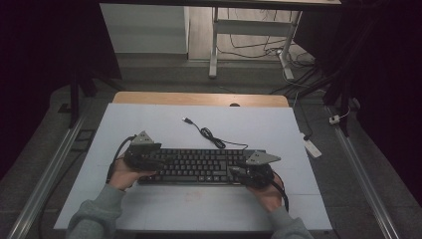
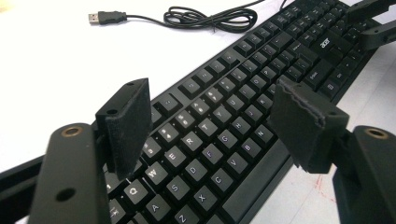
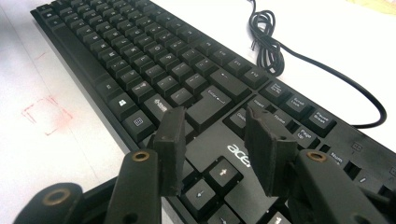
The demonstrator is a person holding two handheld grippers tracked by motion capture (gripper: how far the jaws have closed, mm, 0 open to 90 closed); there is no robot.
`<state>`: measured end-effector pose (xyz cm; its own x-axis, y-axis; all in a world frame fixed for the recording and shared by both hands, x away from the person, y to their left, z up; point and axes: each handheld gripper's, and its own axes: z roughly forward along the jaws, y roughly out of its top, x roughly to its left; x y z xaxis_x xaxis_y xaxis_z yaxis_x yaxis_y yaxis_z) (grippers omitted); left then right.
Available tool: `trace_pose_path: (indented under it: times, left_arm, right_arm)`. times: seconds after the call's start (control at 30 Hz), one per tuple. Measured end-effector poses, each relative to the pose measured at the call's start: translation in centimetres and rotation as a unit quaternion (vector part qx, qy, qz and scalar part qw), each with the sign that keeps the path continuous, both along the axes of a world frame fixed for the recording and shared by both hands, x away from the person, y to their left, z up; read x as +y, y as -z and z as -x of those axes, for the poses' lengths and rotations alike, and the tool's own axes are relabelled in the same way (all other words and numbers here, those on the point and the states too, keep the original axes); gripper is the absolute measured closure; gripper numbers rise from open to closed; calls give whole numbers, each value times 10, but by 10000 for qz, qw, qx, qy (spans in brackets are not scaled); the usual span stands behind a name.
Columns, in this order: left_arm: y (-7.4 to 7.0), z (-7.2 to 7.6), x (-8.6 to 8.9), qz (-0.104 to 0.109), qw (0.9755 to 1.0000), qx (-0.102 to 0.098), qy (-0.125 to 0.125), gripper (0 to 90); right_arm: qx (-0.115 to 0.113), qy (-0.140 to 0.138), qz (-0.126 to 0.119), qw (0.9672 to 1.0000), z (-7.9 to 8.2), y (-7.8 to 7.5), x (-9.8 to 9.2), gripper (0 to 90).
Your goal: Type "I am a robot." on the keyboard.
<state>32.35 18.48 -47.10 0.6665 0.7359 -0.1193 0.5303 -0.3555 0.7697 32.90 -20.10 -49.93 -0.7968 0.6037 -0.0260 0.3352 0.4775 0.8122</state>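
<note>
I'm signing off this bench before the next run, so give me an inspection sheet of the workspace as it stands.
Surface: white table sheet on a wooden top, faint red marks near the keyboard's front edge.
Job's things: black keyboard lying flat, crosswise.
Clutter: nothing seen.
Grippers: left gripper open above the letter keys; right gripper open above the arrow keys, nothing between either pair of jaws.
Cables: keyboard cable partly coiled behind the keyboard, USB plug free.
Surroundings: dim room, desk frame beyond, loose floor cables.

High view is dim, dark around the counter (image 1: 149, 124); gripper views are brighter — white glare beside the keyboard (image 2: 243, 93), near jaws soft.
</note>
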Motion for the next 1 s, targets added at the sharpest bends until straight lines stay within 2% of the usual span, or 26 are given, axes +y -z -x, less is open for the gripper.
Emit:
trace_pose_path:
  times: [0.2, 0.5, 0.7, 0.9, 1.0]
  left_arm:
    - [0, -1, 3, 83, 10000, 16, -17, 287]
    - [1, -1, 3, 49, 10000, 34, -19, 284]
    - [2, -1, 3, 19, 10000, 45, -22, 283]
    - [2, -1, 3, 3, 10000, 52, -19, 282]
    - [3, -1, 3, -19, 10000, 62, -10, 282]
  right_arm:
    - [-8, -52, 10, 10000, -1, 0, 4, 584]
    - [-31, -217, -49, 9997, -2, -4, 19, 595]
    - [-2, -434, 6, 9991, -4, -6, 37, 703]
    - [33, -714, 94, 9974, -7, -6, 58, 879]
    - [113, -812, 219, 9964, -10, -4, 70, 896]
